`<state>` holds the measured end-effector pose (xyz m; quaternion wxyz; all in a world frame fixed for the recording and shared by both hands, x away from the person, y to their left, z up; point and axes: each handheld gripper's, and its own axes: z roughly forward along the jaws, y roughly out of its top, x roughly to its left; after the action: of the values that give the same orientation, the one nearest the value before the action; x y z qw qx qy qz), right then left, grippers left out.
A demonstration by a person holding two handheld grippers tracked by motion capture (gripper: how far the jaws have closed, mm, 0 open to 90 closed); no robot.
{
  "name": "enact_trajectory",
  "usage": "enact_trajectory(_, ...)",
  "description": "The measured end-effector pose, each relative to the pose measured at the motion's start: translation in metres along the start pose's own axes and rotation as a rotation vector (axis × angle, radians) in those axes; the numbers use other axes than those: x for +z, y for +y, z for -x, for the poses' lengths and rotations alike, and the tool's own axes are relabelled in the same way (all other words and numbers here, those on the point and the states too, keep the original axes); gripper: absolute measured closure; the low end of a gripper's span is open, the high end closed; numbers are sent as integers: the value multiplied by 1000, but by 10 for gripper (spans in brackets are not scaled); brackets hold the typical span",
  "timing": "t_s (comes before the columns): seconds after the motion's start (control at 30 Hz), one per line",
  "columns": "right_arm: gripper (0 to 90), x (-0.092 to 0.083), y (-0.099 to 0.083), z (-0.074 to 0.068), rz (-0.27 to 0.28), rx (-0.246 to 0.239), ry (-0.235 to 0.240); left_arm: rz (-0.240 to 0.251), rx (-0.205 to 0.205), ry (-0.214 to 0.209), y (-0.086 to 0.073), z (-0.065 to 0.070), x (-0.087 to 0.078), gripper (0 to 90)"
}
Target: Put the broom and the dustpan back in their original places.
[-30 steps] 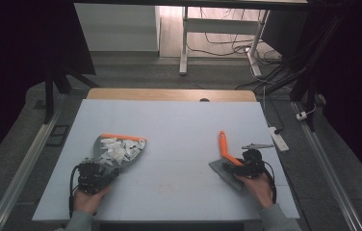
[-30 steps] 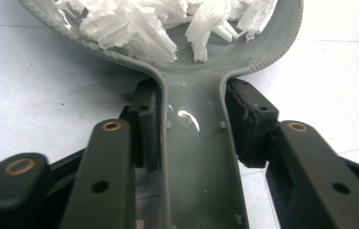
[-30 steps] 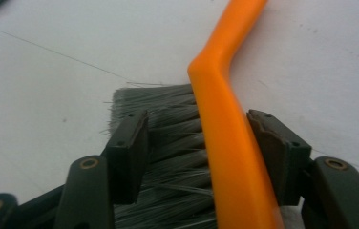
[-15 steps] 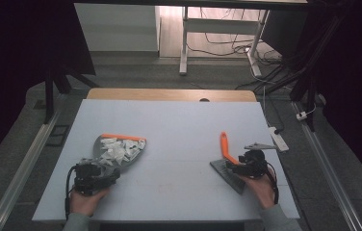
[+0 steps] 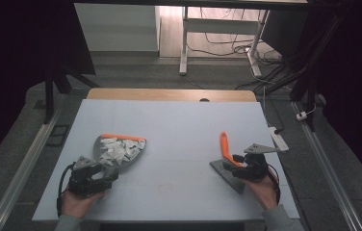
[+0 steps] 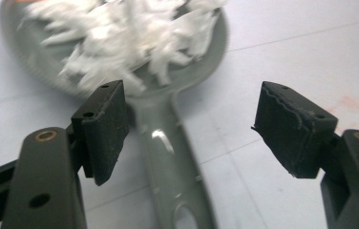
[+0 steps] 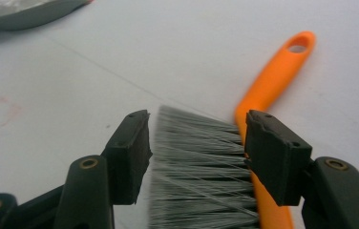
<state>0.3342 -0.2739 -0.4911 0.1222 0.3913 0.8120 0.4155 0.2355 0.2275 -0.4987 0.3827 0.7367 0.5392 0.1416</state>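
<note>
floor (image 5: 121, 67): grey | desk legs (image 5: 184, 43): white | surroundings: dark, perhaps curtains

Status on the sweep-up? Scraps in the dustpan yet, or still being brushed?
Done, by the look of it: the white paper scraps sit heaped in the grey dustpan, and I see none loose on the table. In hand: nothing. The left gripper is open over the dustpan handle, its jaws having just opened; the right gripper is open over the brush lying flat. Left: possibly emptying the pan.
</note>
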Motion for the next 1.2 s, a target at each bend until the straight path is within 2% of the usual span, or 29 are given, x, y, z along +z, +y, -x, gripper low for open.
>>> enact_trajectory(0.3,426,4,0,-19,-34,-100,36,-55,160,-113,14,10,18,287)
enact_trajectory(0.37,429,5,-1,-24,-43,-126,44,-71,178,-139,15,10,22,286)
enact_trajectory(0.53,431,9,-6,-33,-57,-157,72,-99,219,-166,14,11,26,287)
enact_trajectory(0.63,432,10,-10,-36,-65,-170,86,-99,224,-181,11,10,24,290)
enact_trajectory(0.8,433,9,-11,-33,-58,-181,77,-99,205,-185,8,8,22,290)
enact_trajectory(1.0,433,8,-12,-26,-44,-172,71,-91,186,-173,7,6,20,291)
enact_trajectory(1.2,434,6,-12,-26,-33,-176,73,-92,179,-168,7,3,20,290)
